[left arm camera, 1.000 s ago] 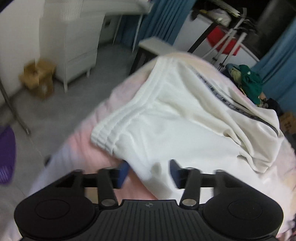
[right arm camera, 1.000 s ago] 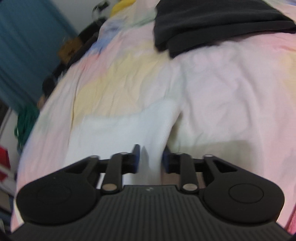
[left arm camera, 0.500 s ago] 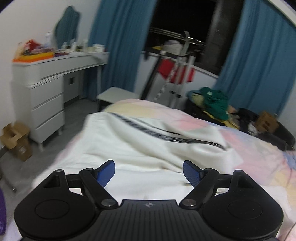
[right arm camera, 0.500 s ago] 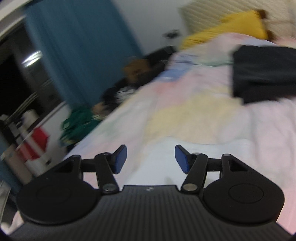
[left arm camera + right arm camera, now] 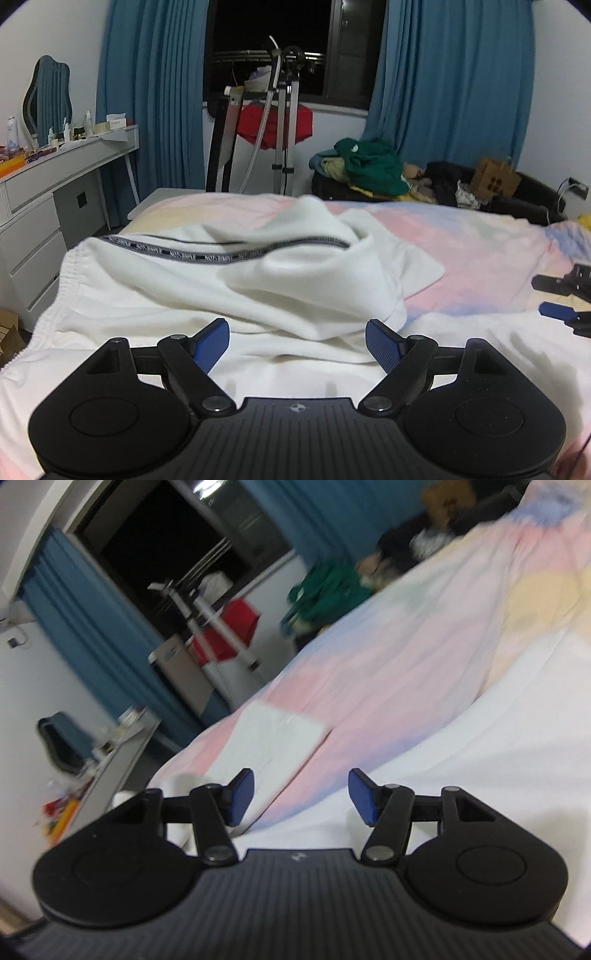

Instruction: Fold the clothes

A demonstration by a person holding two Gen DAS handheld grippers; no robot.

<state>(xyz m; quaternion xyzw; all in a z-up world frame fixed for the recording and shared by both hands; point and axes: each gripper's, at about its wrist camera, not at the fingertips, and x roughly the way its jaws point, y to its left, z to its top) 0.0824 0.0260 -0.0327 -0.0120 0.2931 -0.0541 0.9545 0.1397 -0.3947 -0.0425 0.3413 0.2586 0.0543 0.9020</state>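
Left gripper [image 5: 297, 341]: jaws spread wide, blue pads [image 5: 210, 345] apart with nothing between them. It hangs just above the near edge of the bed [image 5: 487, 251], over white cloth.

White trousers [image 5: 236, 284]: lying in a loose heap on the left half of the bed, toward its foot end. The elastic waistband [image 5: 68, 273] runs down the left edge of the bed. A dark printed stripe [image 5: 221, 253] crosses the top of the heap from left to right. One fold is thrown over the rest and bulges upward; a flat white piece [image 5: 424, 269] sticks out from under it to the right, resting on the pastel bedcover. The garment is bunched, not laid flat.

Right gripper [image 5: 301, 795]: jaws likewise spread, nothing held. Its fingertips also show at the right edge of the left wrist view [image 5: 561, 299], well apart from the heap and low over the bedcover. In the right wrist view, which is tilted and blurred, the flat white piece [image 5: 273, 734] lies ahead of the left finger, and more white cloth [image 5: 480, 760] covers the near right part of the bed.

Surroundings, off the bed: a white dresser [image 5: 40, 206] along the left side with bottles and a mirror [image 5: 46, 96] on it; a drying rack [image 5: 273, 122] with a red cloth [image 5: 273, 123] at the window; blue curtains [image 5: 454, 81] either side; a pile of clothes with a green garment [image 5: 369, 166] on top beyond the far edge; a cardboard box [image 5: 495, 182] to its right
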